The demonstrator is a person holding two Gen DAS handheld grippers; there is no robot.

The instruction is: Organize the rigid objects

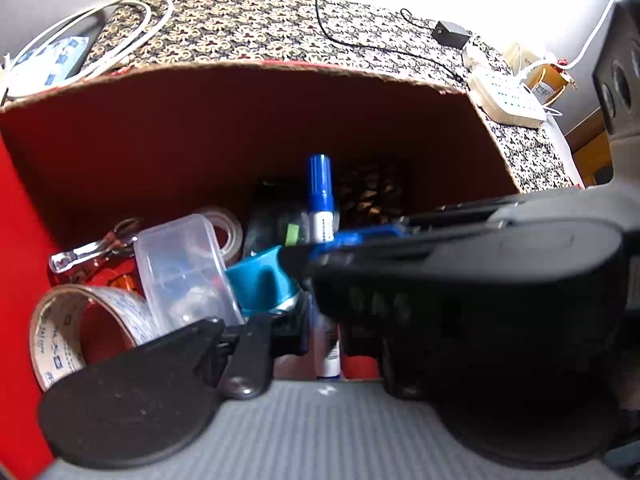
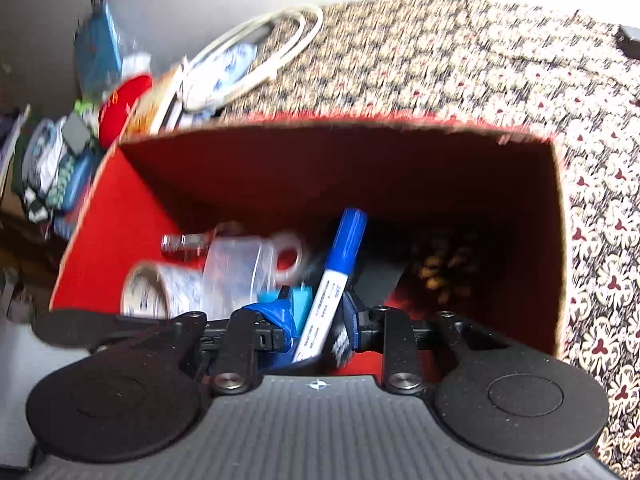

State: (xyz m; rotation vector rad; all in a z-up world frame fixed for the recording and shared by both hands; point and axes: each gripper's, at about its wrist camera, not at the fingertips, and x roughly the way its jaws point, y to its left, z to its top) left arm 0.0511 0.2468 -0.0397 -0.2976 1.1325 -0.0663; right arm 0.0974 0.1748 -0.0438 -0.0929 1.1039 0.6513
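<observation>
An open red cardboard box (image 1: 200, 132) (image 2: 320, 160) fills both views, and both grippers reach down into it. A blue-capped white marker (image 2: 340, 276) (image 1: 320, 196) stands tilted, cap uppermost. Its barrel lies between the blue pads (image 2: 280, 316) of my right gripper (image 2: 316, 332), with small gaps on both sides. That gripper's black housing (image 1: 480, 280) crosses the left wrist view from the right. My left gripper (image 1: 326, 340) is shut on a white-and-blue marker barrel (image 1: 331, 350). I cannot tell whether this is the same marker; its right finger is hidden.
In the box lie a wide tape roll (image 1: 80, 328), a clear plastic container (image 1: 180, 272), scissors (image 1: 96, 252), a small clear tape roll (image 1: 230, 228), a teal cap (image 1: 260, 276) and a pine cone (image 1: 372, 196). The patterned cloth (image 1: 280, 28) behind carries a white cable (image 1: 120, 32) and a power strip (image 1: 508, 100).
</observation>
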